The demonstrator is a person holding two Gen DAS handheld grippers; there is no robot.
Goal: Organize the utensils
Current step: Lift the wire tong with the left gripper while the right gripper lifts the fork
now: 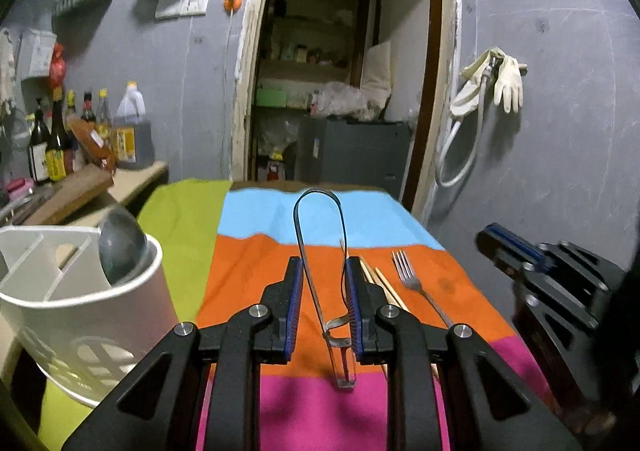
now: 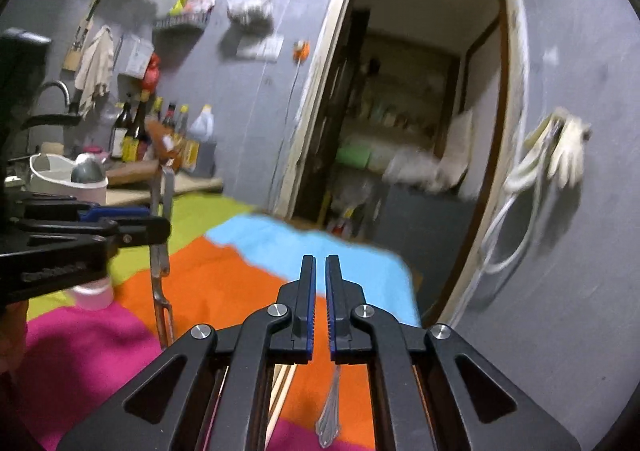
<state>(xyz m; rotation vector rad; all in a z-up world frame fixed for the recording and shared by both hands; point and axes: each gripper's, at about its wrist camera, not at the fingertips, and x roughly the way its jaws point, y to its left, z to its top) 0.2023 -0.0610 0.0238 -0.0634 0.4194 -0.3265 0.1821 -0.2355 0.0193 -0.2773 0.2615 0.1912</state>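
The metal tongs (image 1: 320,251) are sitting between the left gripper (image 1: 323,301)'s pads, lifted above the striped cloth (image 1: 264,275), with their looped end pointing away; the jaws are clamping on them. Just right of the tongs, chopsticks (image 1: 380,279) and a fork (image 1: 416,285) are lying on the orange stripe. At near left, a white utensil holder (image 1: 72,315) is holding a grey ladle (image 1: 122,247). The right gripper (image 2: 321,299) is hovering with jaws together, gripping nothing.
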